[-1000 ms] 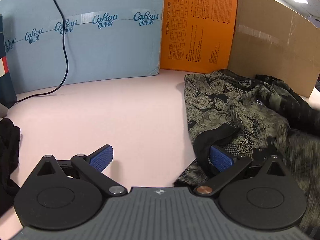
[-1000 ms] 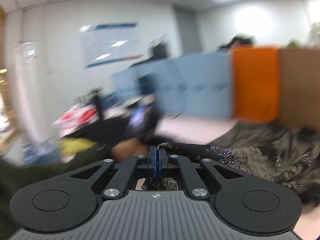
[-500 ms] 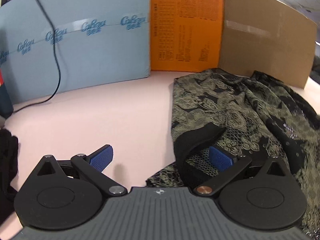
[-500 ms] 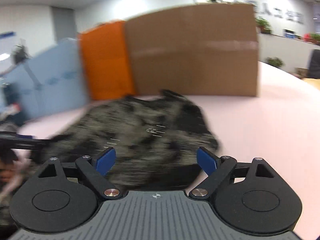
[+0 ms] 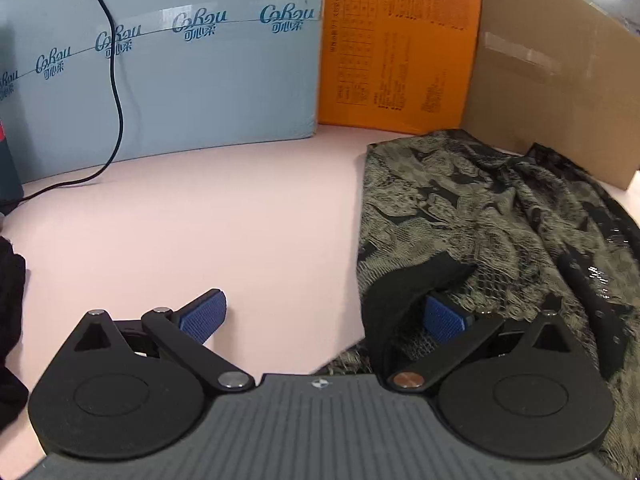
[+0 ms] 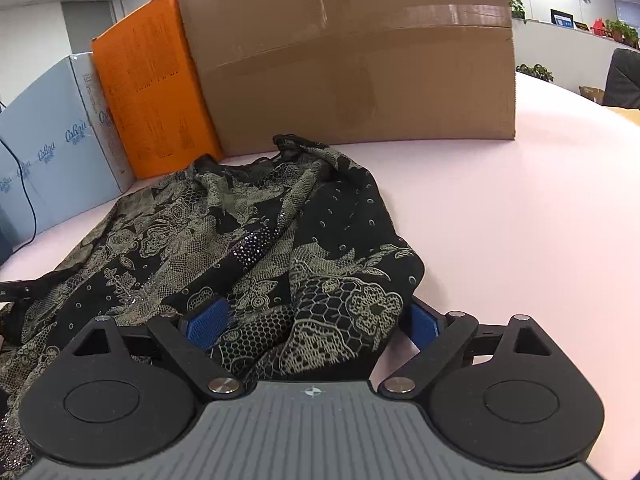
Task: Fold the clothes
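A black garment with olive lace print (image 5: 480, 208) lies crumpled on the pink table (image 5: 200, 216), at the right of the left wrist view. My left gripper (image 5: 324, 316) is open at the garment's near left edge. A black hem strip (image 5: 404, 292) drapes over its right finger, and its left pad (image 5: 204, 316) is over bare table. In the right wrist view the garment (image 6: 240, 232) fills the middle. My right gripper (image 6: 316, 324) is low over its near right corner. Its jaws are opening wide, and a fold of cloth (image 6: 332, 312) lies between them without being pressed.
A light blue carton (image 5: 180, 60), an orange box (image 5: 396, 40) and a brown cardboard box (image 6: 352, 56) stand along the back. A black cable (image 5: 114, 92) hangs down the blue carton. Dark cloth (image 5: 10, 280) sits at the left edge. Bare pink table (image 6: 520, 200) stretches right of the garment.
My right gripper swung from facing the room down onto the garment, and its jaws went from shut to wide apart. The garment now lies flatter and more spread in the left view.
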The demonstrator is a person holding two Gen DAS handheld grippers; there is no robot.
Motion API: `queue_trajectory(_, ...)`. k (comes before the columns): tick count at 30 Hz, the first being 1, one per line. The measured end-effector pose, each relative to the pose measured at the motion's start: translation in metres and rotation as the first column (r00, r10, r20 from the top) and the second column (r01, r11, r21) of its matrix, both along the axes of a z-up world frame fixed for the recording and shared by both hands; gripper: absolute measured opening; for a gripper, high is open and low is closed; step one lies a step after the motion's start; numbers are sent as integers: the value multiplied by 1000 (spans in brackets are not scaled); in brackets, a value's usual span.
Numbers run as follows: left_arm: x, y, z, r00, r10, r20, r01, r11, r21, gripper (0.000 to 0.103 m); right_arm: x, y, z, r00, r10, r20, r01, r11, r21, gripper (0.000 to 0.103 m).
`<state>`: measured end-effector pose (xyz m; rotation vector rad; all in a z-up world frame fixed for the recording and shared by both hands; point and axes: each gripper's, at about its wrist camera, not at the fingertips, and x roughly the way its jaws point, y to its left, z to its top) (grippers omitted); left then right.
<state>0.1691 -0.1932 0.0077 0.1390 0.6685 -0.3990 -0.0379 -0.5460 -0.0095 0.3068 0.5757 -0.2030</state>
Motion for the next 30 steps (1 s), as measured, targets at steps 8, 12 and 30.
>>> queue_trajectory(8,16,-33,9,991,-131,38,127,988,82,6,24,-18,-1,999,41,22,-42,997,57,38)
queue_trajectory(12,25,-27,20,989,-118,94,104,984,143,4,35,-29,4,998,66,-20,-65,997,36,4)
queue_trajectory(30,13,121,41,982,82,170,-89,995,33,74,-42,-77,13,976,-208,66,209,978,-10,48)
